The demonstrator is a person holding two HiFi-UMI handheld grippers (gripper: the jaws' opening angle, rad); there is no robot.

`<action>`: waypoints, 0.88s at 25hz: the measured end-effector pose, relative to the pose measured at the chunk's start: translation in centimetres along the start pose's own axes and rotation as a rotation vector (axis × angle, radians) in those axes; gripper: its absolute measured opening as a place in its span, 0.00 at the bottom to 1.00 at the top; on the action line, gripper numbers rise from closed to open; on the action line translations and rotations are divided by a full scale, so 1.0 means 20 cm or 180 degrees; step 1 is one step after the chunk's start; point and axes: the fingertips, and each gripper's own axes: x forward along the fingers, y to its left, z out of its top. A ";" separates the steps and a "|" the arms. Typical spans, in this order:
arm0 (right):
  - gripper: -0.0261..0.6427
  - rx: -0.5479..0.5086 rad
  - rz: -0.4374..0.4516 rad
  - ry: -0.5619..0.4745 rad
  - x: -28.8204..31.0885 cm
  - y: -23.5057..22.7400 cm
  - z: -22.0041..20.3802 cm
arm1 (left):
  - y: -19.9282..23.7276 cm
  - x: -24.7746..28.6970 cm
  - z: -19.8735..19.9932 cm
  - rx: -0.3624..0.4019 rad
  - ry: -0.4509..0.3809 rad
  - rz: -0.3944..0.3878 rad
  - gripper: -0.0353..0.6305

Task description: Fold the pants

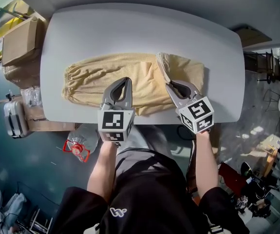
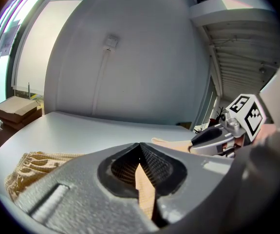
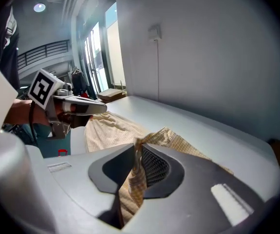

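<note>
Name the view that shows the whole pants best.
Head view: the pants show end to end on the table. Left gripper view catches a gathered end and a pinched strip; right gripper view, a pinched fold.

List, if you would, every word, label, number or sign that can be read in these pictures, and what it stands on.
"w": a white looped logo, roughly this letter, on the person's dark clothing.
Marker cubes, left and right: black-and-white square patterns, no letters.
Cardboard box: no print legible.
Nothing else can be read.
</note>
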 end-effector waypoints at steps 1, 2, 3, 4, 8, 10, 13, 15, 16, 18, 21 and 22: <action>0.12 -0.0052 0.0056 0.0045 0.00 0.04 -0.02 | 0.00 0.00 0.00 0.0006 0.0007 -0.0009 0.06; 0.12 -0.0099 0.0109 0.0102 0.01 0.08 -0.05 | -0.01 0.00 -0.01 0.0013 0.0016 -0.0015 0.06; 0.12 -0.0136 0.0161 0.0166 0.02 0.12 -0.09 | -0.01 0.00 -0.02 0.0016 0.0024 -0.0019 0.06; 0.12 -0.0156 0.0213 0.0228 0.03 0.16 -0.12 | -0.01 0.00 -0.02 0.0015 0.0032 -0.0023 0.06; 0.12 -0.0095 0.0341 0.0380 0.09 0.28 -0.28 | -0.01 0.00 -0.06 0.0003 0.0093 -0.0023 0.06; 0.12 0.0009 0.0338 0.0410 0.14 0.30 -0.33 | -0.01 0.01 -0.08 0.0013 0.0116 -0.0021 0.06; 0.12 0.0142 0.0320 0.0476 0.20 0.31 -0.38 | 0.00 0.01 -0.10 0.0005 0.0132 -0.0019 0.06; 0.12 0.0160 0.0302 0.0517 0.23 0.32 -0.41 | 0.00 0.00 -0.10 -0.0007 0.0129 -0.0012 0.06; 0.12 0.0174 0.0293 0.0539 0.24 0.33 -0.43 | -0.01 0.00 -0.10 -0.0008 0.0128 -0.0010 0.06; 0.12 0.0215 0.0279 0.0571 0.25 0.34 -0.46 | -0.01 0.00 -0.10 -0.0007 0.0123 -0.0013 0.06; 0.14 0.0346 0.0328 0.0537 0.27 0.34 -0.48 | -0.01 -0.01 -0.08 0.0006 0.0112 -0.0008 0.06; 0.16 0.0407 0.0363 0.0527 0.27 0.35 -0.48 | -0.01 -0.01 -0.07 0.0014 0.0114 -0.0005 0.06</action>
